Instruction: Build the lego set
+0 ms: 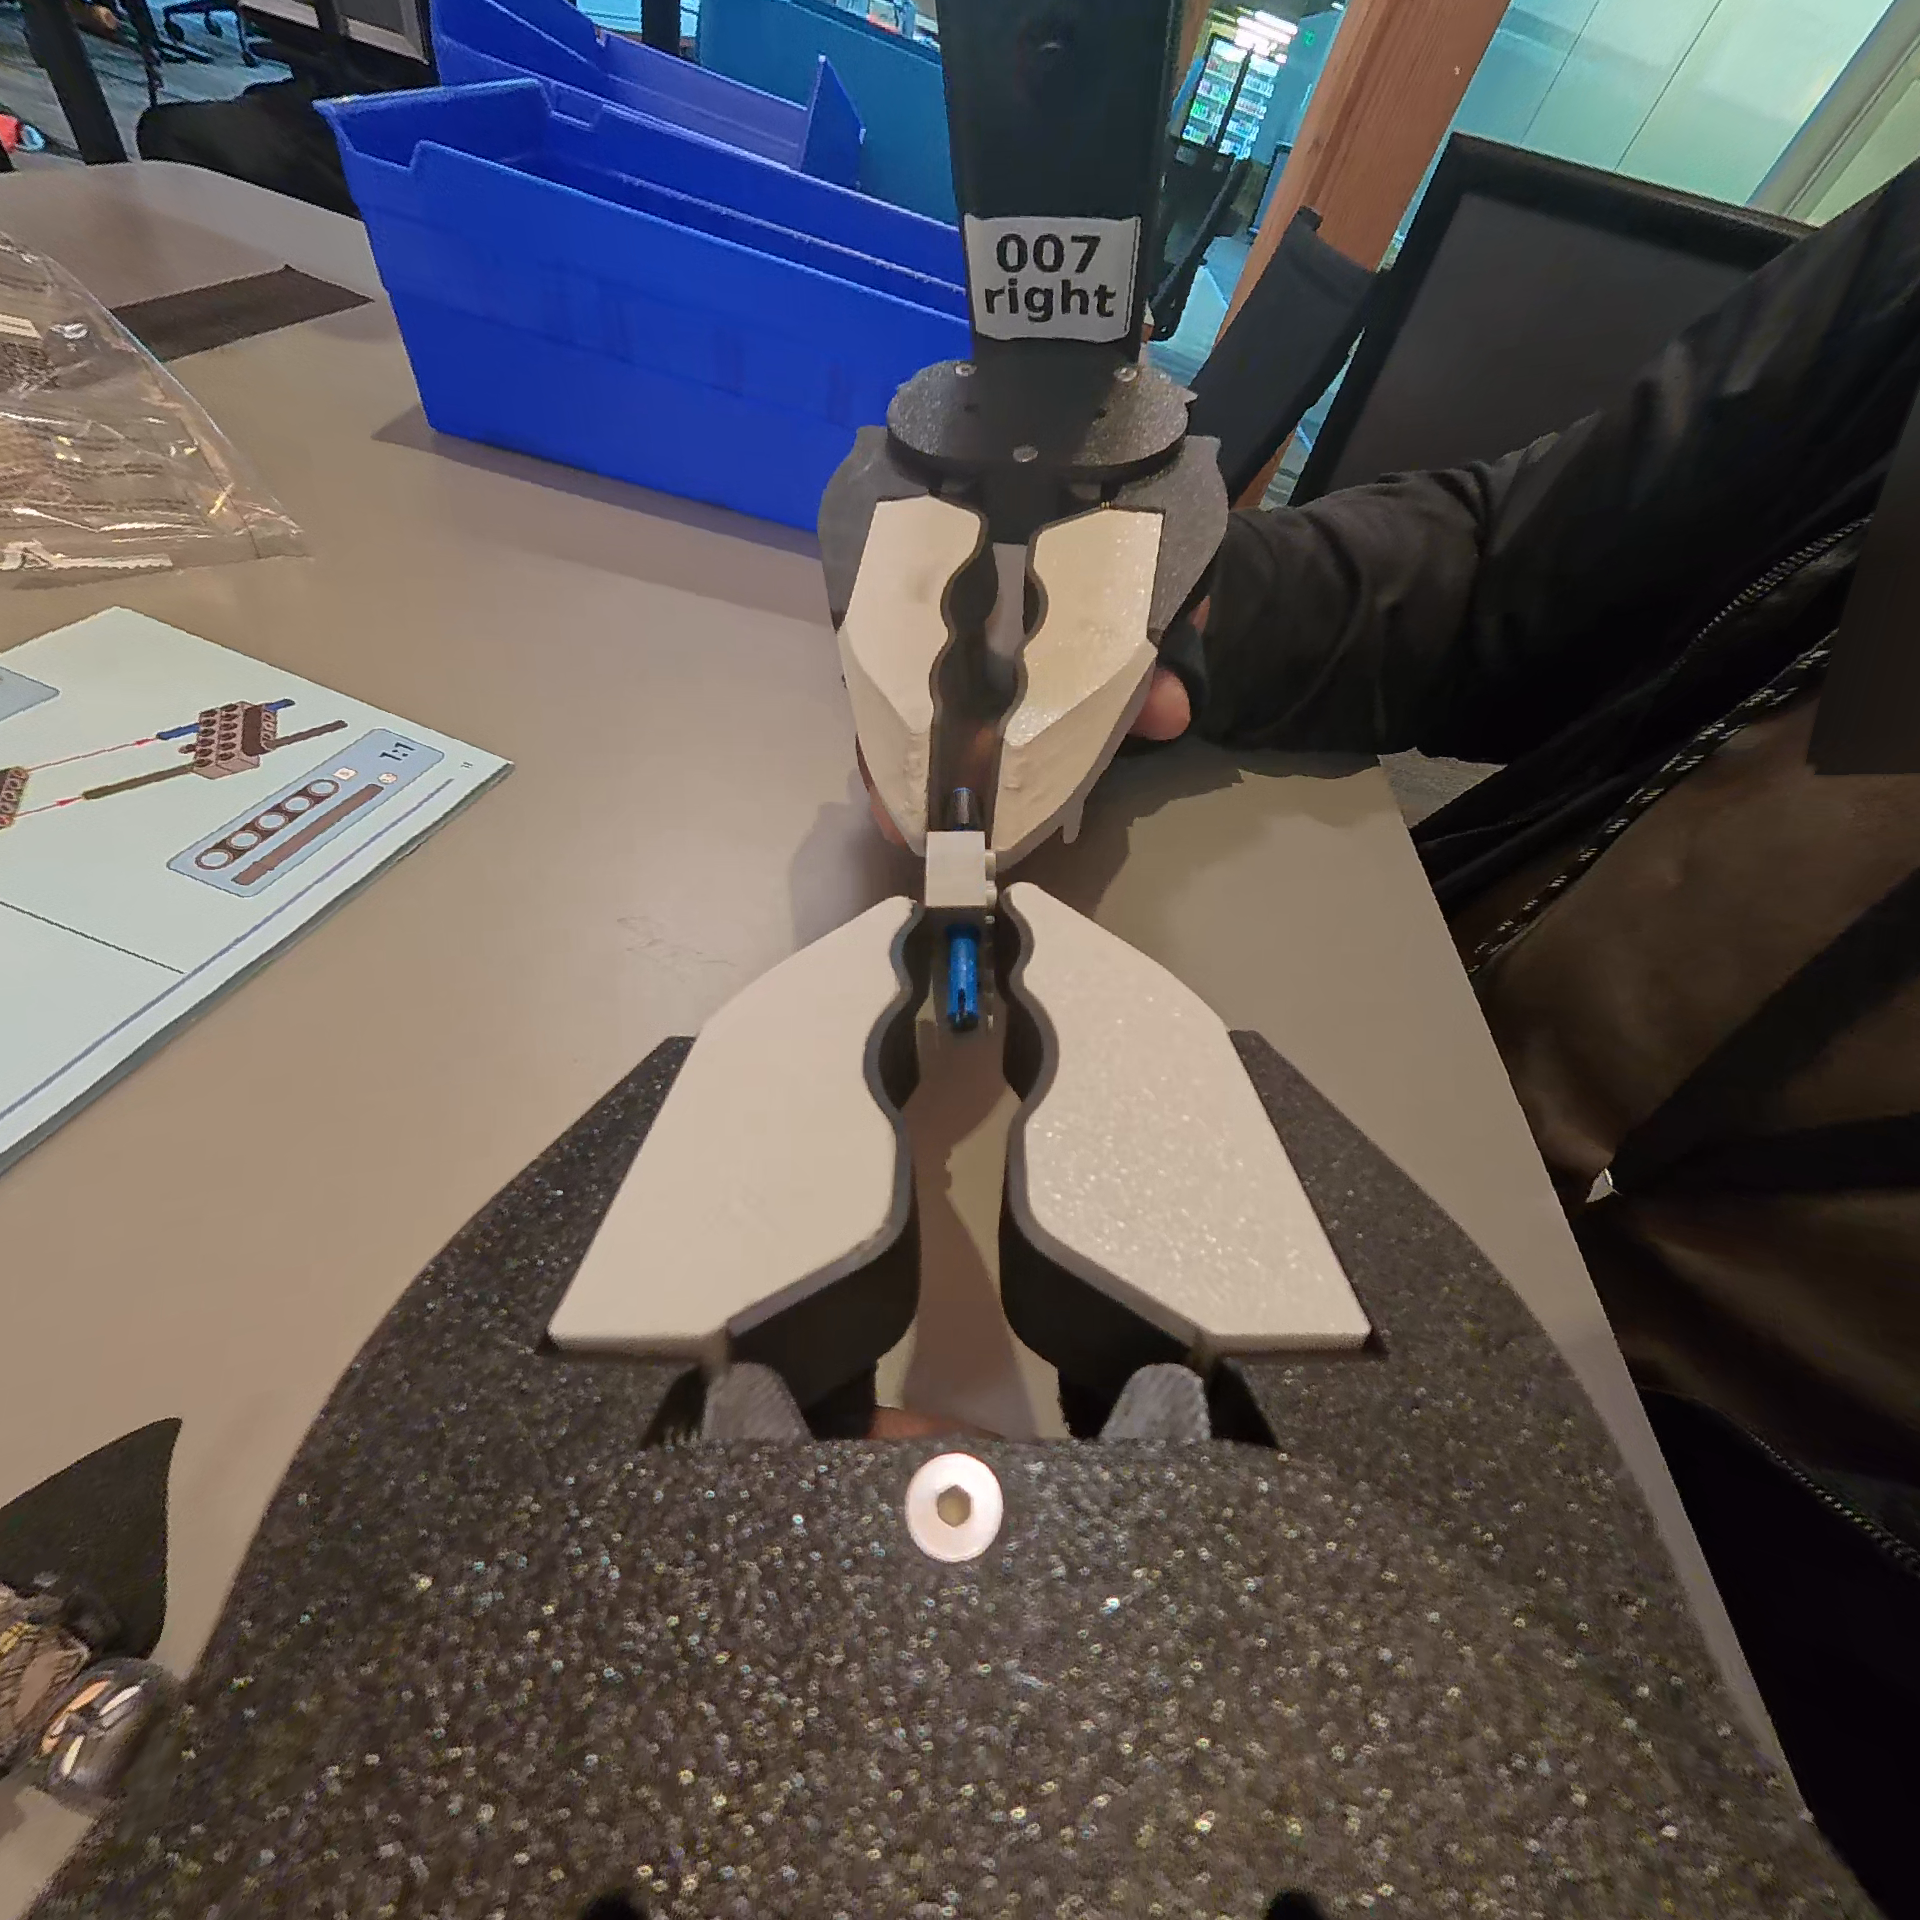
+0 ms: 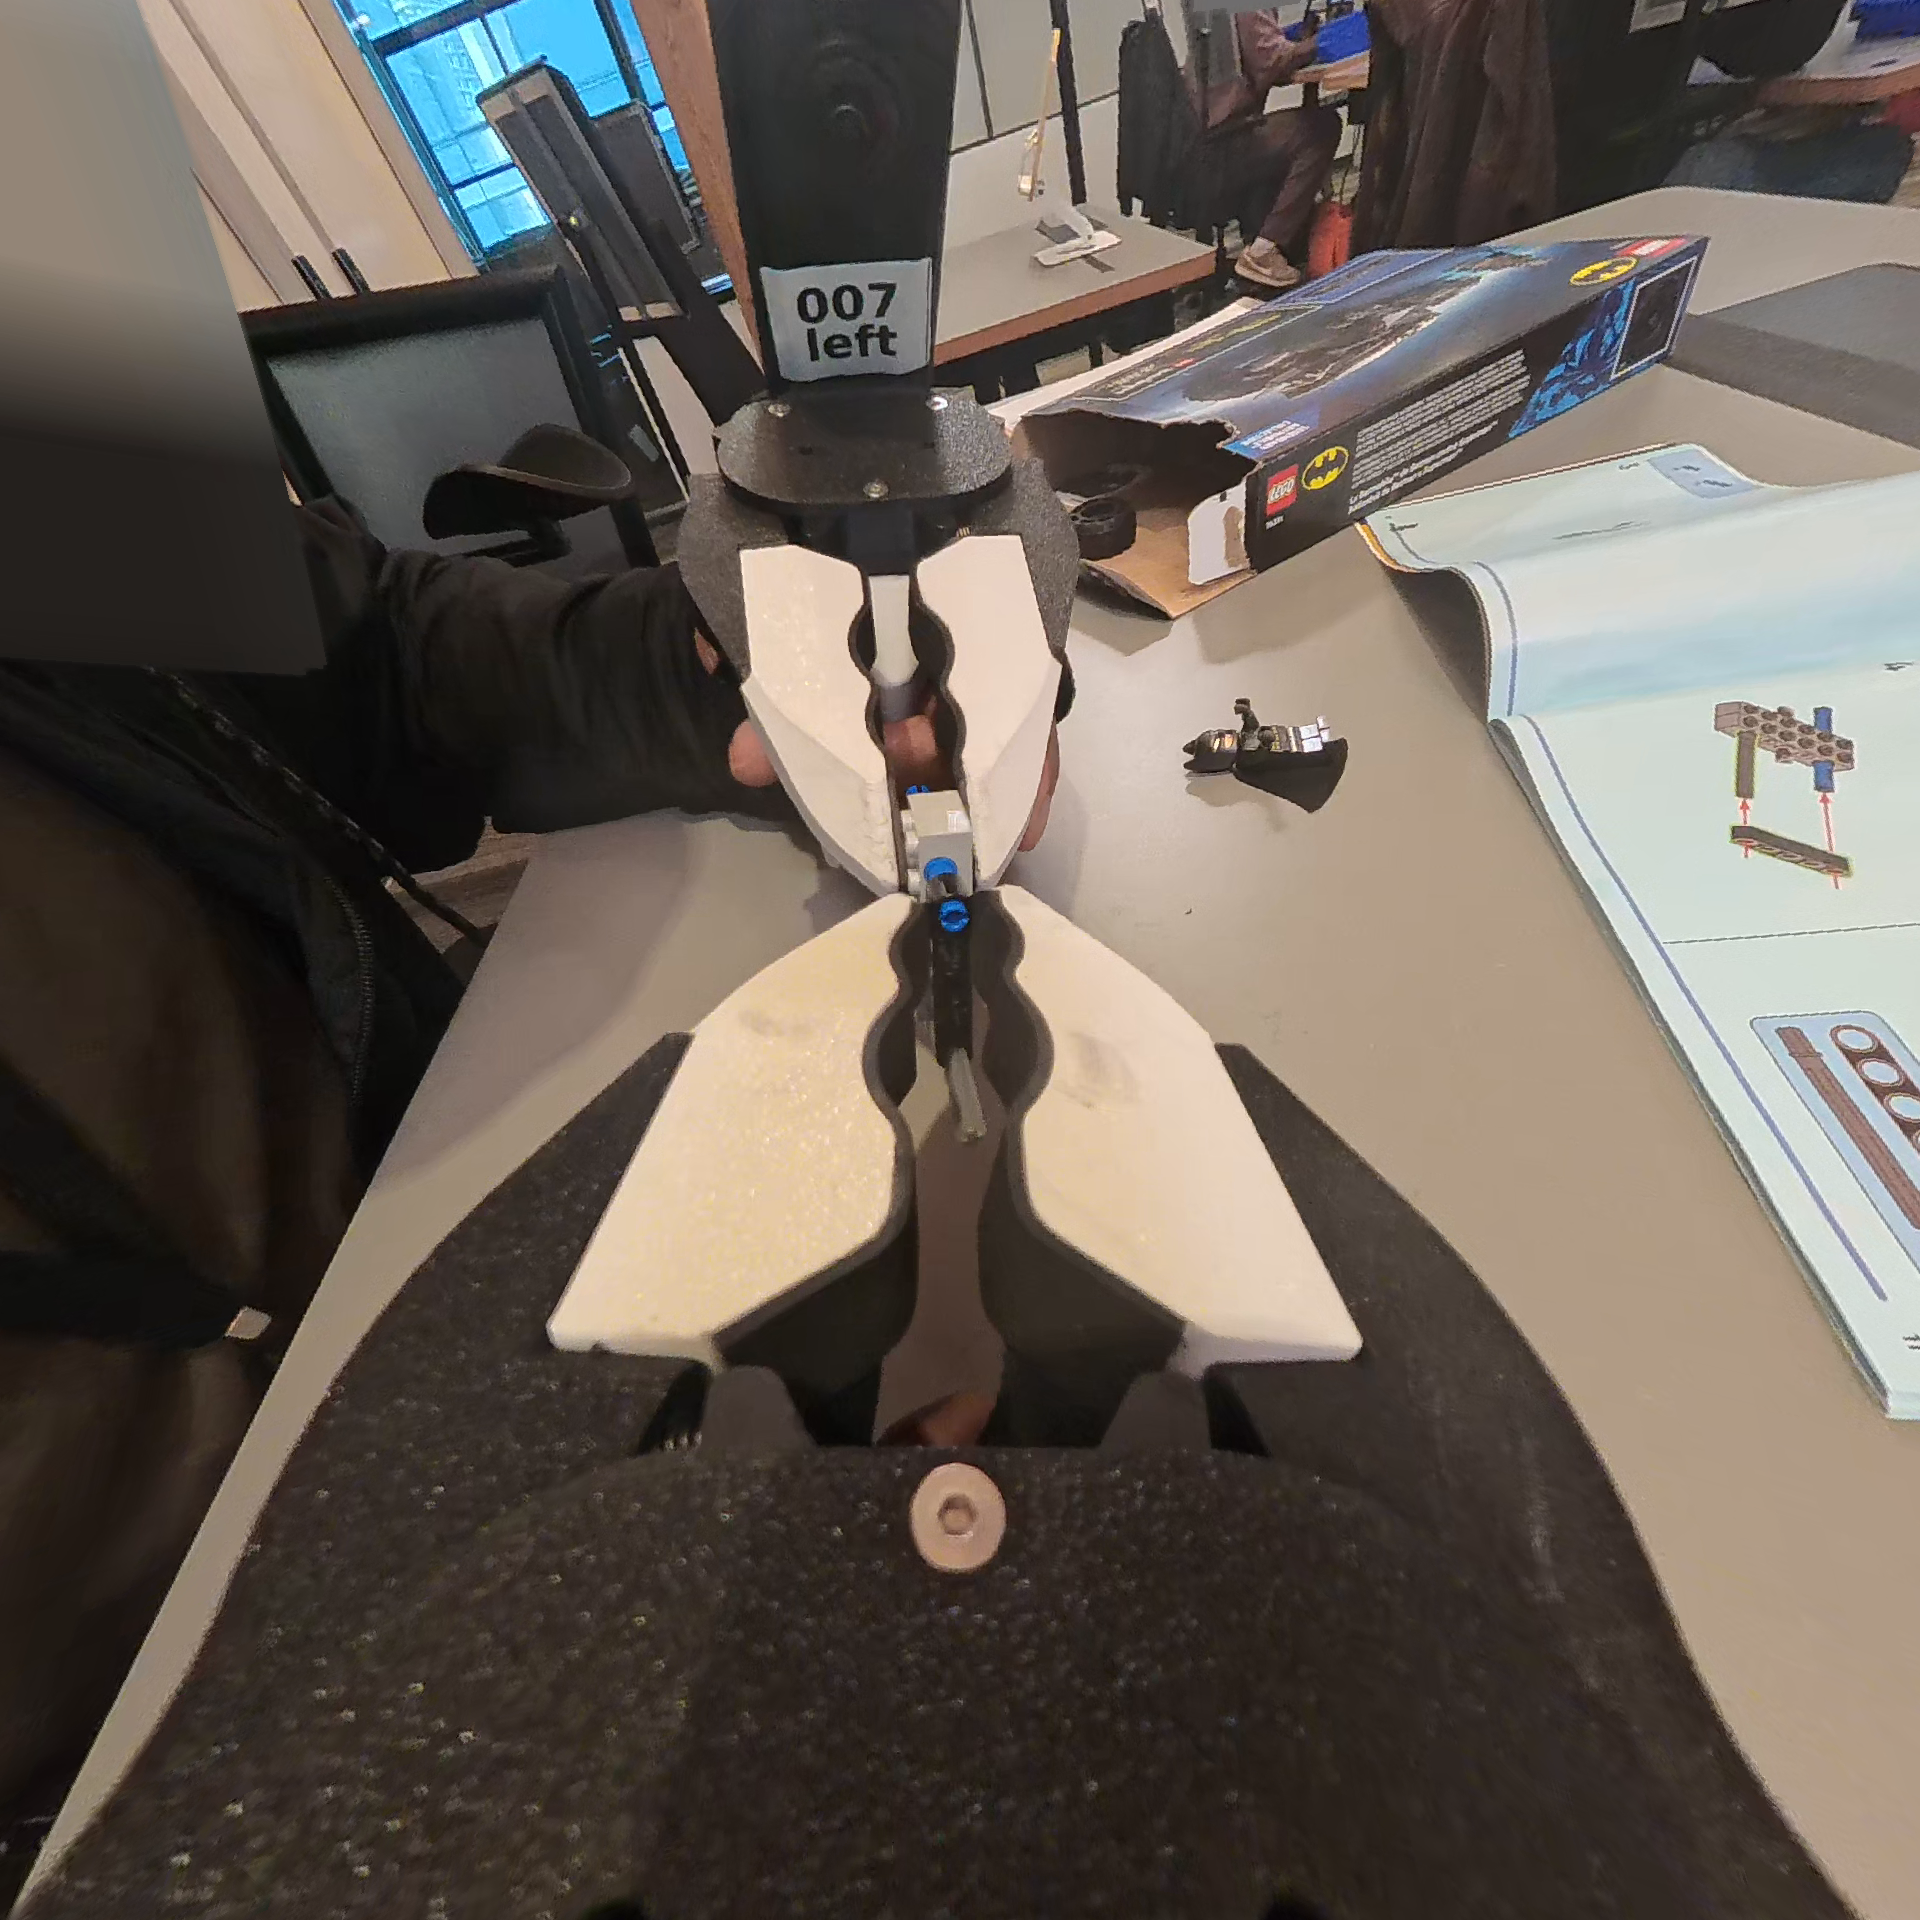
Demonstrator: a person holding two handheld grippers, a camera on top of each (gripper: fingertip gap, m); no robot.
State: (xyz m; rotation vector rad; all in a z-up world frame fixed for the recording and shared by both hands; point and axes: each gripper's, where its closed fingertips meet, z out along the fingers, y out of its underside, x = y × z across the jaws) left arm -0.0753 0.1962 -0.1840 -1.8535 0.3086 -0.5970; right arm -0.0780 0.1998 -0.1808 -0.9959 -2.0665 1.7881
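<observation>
In the left wrist view my left gripper (image 1: 961,899) is shut on a small grey brick (image 1: 958,871). A blue pin (image 1: 961,982) sticks out of the brick back between the fingers. The brick (image 2: 940,831) also shows in the right wrist view, clamped at the left gripper's tips. My right gripper (image 2: 951,909) is shut on a thin black beam (image 2: 951,987) with a blue pin (image 2: 948,914) at its front end and a grey axle (image 2: 966,1101) behind. The two grippers meet tip to tip above the grey table (image 1: 520,1039), and the beam's blue pin is right at the brick's face.
Blue bins (image 1: 644,343) stand at the back. A clear plastic bag of parts (image 1: 94,416) and an open instruction booklet (image 1: 156,831) lie to the left. A torn dark toy box (image 2: 1403,384), a black minifigure (image 2: 1268,748) and the booklet (image 2: 1714,831) also show. The table edge (image 1: 1475,987) runs close by. The tips of both grippers are at nearly the same place. The black minifigure (image 2: 1268,748) is about 15 centimetres from both grippers' fingertips. My left wrist view (image 1: 56,1614) looks at it from another angle.
</observation>
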